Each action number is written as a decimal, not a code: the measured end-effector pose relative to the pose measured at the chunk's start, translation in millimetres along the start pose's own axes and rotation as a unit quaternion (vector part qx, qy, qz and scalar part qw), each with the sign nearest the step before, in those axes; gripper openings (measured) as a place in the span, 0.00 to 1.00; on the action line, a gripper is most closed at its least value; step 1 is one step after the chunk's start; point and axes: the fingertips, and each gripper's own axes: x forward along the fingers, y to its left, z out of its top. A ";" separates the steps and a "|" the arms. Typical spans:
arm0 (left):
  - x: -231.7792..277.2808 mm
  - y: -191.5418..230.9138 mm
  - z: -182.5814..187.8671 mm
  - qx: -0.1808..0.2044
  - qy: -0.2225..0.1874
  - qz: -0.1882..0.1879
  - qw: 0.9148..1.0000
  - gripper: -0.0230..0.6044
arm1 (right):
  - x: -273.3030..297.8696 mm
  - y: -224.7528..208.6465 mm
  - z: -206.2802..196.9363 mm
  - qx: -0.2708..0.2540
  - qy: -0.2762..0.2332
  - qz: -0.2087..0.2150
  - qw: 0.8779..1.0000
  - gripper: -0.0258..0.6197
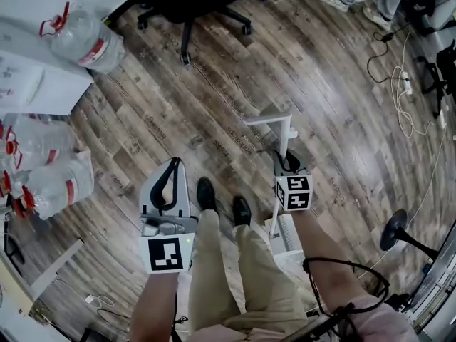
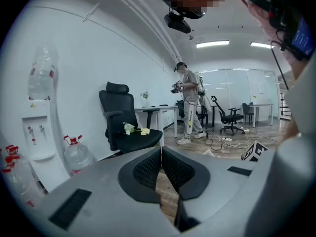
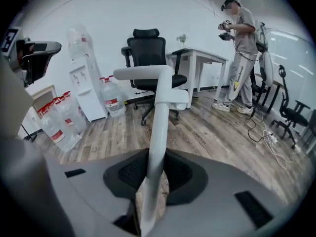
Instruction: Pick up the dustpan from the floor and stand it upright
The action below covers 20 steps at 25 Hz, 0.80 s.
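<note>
The dustpan is white, with a long handle (image 1: 283, 135) that ends in a bent grip at the top. My right gripper (image 1: 286, 164) is shut on that handle partway up. In the right gripper view the handle (image 3: 160, 107) rises upright from between the jaws of the right gripper (image 3: 153, 177). Below the gripper, the ribbed pan (image 1: 288, 232) shows beside the person's right leg. To the left of the legs my left gripper (image 1: 173, 164) hangs apart from the dustpan. In its own view the left gripper (image 2: 161, 154) has its pads pressed together with nothing between them.
A black office chair (image 1: 187, 6) stands ahead. Large water bottles (image 1: 85, 41) and more bottles (image 1: 57, 184) line the left wall. Cables (image 1: 402, 84) trail across the wood floor at right, near a black stand base (image 1: 394, 230). Another person (image 3: 239, 48) stands by a desk (image 3: 202, 58).
</note>
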 end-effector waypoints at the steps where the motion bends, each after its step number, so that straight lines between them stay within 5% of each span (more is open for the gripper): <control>1: -5.2 -3.1 8.3 0.000 -0.002 0.002 1.000 0.06 | -10.3 -2.2 2.6 0.002 -0.003 0.000 1.000 0.18; 20: -80.4 -37.8 109.0 0.028 -0.022 0.025 0.999 0.06 | -133.1 -16.8 41.8 0.040 -0.059 0.034 0.997 0.17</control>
